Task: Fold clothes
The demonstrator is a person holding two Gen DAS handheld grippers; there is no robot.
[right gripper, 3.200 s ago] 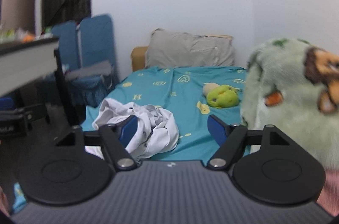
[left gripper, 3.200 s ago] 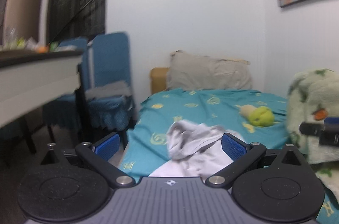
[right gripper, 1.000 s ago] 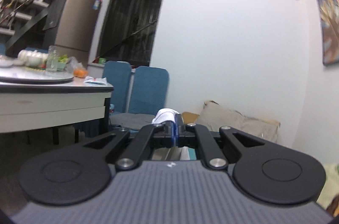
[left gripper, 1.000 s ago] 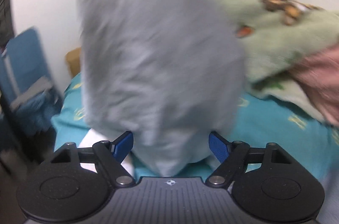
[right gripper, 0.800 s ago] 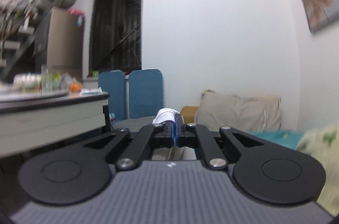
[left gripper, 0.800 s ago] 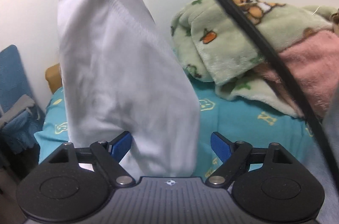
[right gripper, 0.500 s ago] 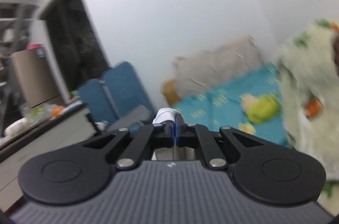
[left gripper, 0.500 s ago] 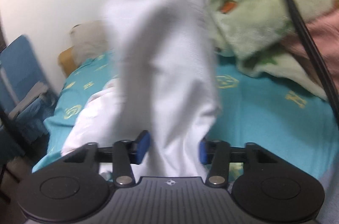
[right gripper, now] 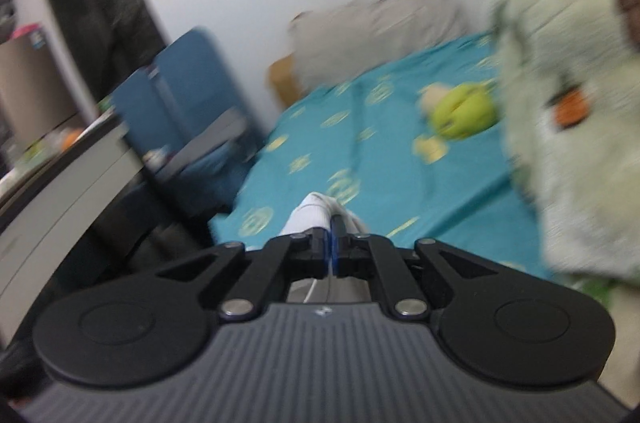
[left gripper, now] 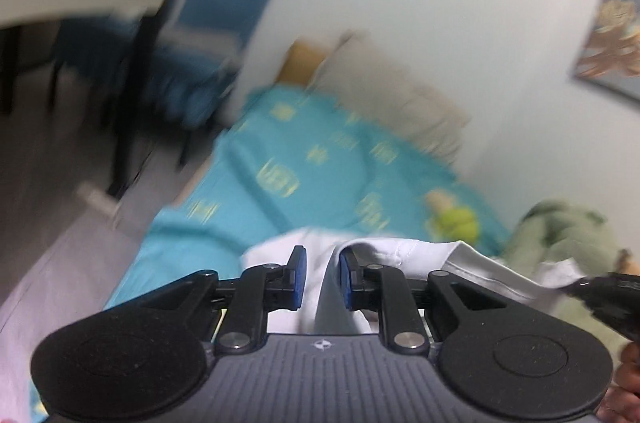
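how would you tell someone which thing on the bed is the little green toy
Start at the bed with the teal sheet printed with yellow motifs. Past its middle, toward the grey pillow, a small toy lies just left of the bulky pale-green fleece blanket. It is the only bright lime, rounded thing there, with a cream bit at one end.

Each camera sits just behind its own gripper, looking forward along the fingers. The left wrist view is tilted, facing down the teal patterned bedsheet [left gripper: 320, 159] toward the beige pillow [left gripper: 396, 99]. The right wrist view, tilted the other way, shares that sheet [right gripper: 384, 159], pillow [right gripper: 376, 31] and yellow-green plush toy [right gripper: 464, 111].
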